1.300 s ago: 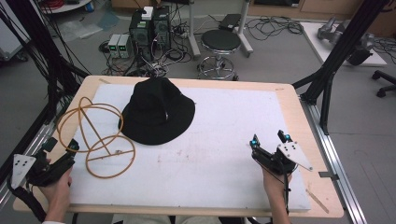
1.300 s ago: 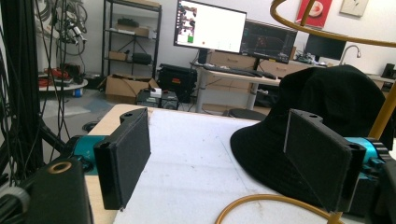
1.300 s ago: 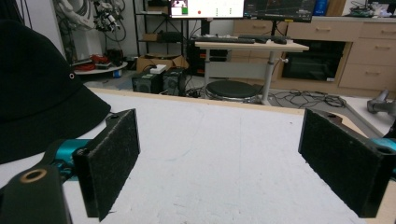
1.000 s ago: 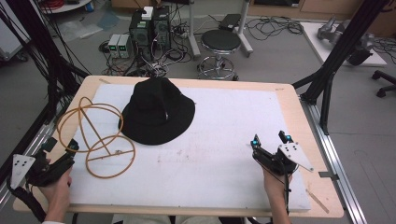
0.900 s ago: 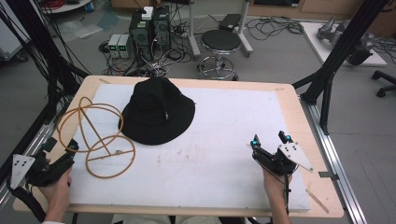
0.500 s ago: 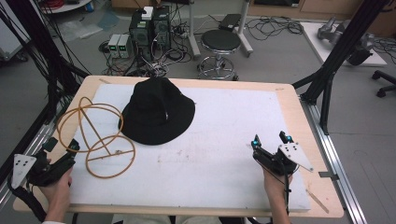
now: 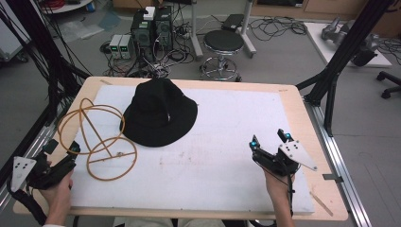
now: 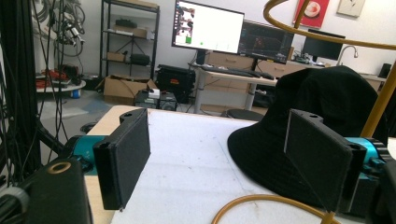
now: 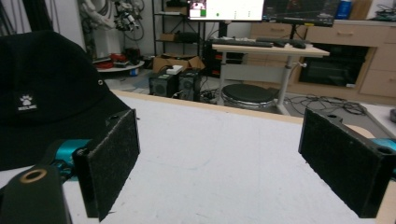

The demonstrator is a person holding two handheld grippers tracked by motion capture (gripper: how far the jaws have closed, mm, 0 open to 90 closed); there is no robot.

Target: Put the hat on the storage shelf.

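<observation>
Both tongs, left (image 7: 60, 150) and right (image 7: 268, 141), sit spread wide at the near corners, probably lining up on the black hat (image 7: 160, 113) and wire frame (image 7: 97, 137).

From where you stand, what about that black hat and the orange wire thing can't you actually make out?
- Black hat: its underside and whatever lies beneath, hidden by its own crown and brim in the high view.
- Hat logo: too small to read in the right gripper view.
- Orange wire stand: its top is cut off by the frame edge in the left gripper view; its base is partly behind a jaw.
</observation>
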